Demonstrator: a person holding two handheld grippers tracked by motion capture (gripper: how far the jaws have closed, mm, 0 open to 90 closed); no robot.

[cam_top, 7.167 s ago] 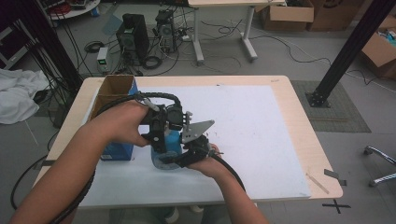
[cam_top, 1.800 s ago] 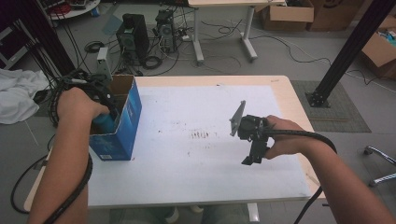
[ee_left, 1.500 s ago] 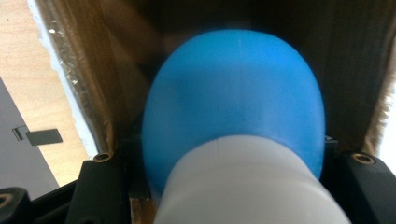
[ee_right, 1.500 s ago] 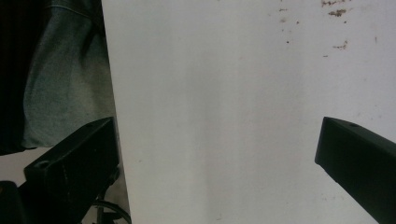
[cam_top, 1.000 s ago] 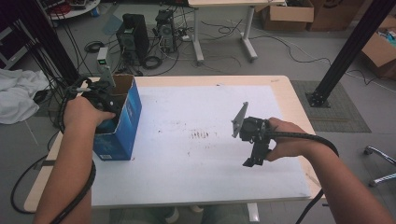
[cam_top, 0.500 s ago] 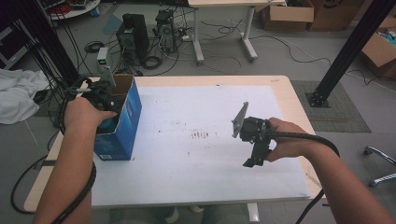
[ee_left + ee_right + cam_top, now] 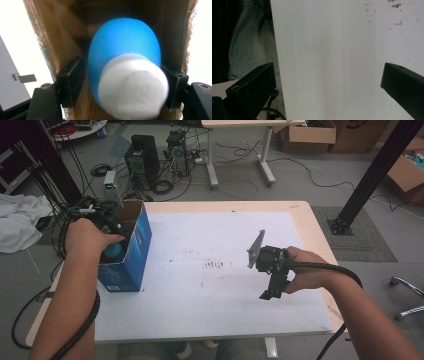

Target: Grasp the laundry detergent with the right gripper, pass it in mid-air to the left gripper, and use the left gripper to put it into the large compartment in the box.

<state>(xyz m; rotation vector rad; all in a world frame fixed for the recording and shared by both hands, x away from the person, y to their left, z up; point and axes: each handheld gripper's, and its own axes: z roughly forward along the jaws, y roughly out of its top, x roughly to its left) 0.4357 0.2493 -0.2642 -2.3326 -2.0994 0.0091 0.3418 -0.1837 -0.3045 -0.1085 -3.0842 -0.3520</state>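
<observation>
A blue bottle (image 7: pixel 125 55) with a white cap (image 7: pixel 132 85) hangs inside an open blue cardboard box (image 7: pixel 131 255) at the table's left side. My left gripper (image 7: pixel 122 87) is shut on the bottle, one jaw on each side, with the box's brown inner walls around it. From the high view the bottle (image 7: pixel 114 251) peeks out under the person's left hand at the box's mouth. Over the table's right half, my right gripper (image 7: pixel 270 292) stands open above the white sheet, nothing between its jaws; from its own camera the right gripper (image 7: pixel 329 85) looks down on bare white sheet.
A white sheet (image 7: pixel 210 285) with small brown stains (image 7: pixel 215 265) covers most of the wooden table. Computer towers (image 7: pixel 142 157), cables, a second desk and cardboard boxes stand on the floor behind. A black post base (image 7: pixel 345 225) sits beyond the right edge.
Earlier both grippers held the bottle together at the table's front. The left gripper then carried it into the box, and the right moved off to the right. Over the last second almost nothing moved.
</observation>
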